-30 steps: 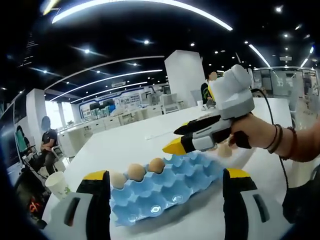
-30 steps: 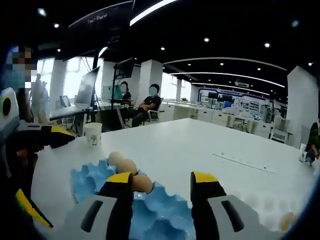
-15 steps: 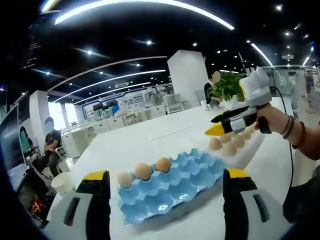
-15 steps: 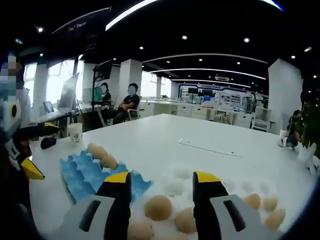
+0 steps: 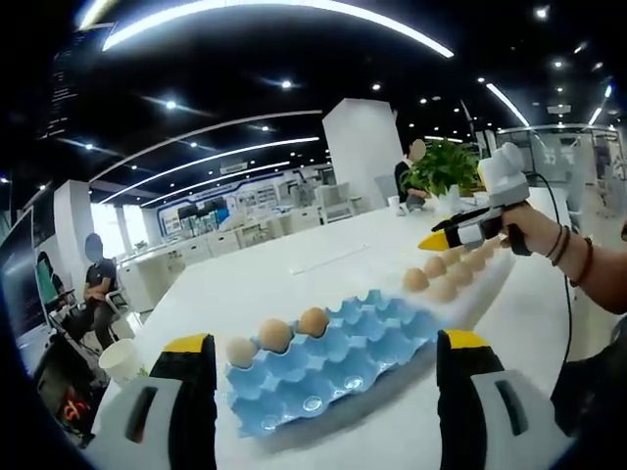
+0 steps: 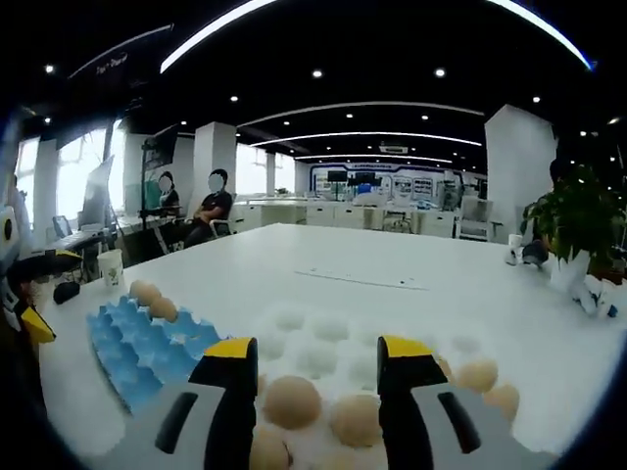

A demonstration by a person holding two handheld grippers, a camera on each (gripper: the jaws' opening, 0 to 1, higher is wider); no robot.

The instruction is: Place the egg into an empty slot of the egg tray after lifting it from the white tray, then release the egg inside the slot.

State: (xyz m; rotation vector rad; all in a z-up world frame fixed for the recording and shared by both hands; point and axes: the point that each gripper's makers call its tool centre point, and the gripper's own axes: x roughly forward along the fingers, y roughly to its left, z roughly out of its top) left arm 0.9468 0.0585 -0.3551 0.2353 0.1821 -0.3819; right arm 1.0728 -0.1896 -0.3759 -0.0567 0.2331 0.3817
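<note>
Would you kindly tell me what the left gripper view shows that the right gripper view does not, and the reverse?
Left gripper view: the right gripper held in a hand, poised over the white tray. Right gripper view: the right gripper, open, with an egg between its jaws, and the tray's empty hollows. Both: the blue egg tray with three eggs, the paper cup, and the potted plant.

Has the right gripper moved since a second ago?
Yes. In the left gripper view the right gripper has left the blue egg tray and now hangs open over the eggs on the white tray.
</note>
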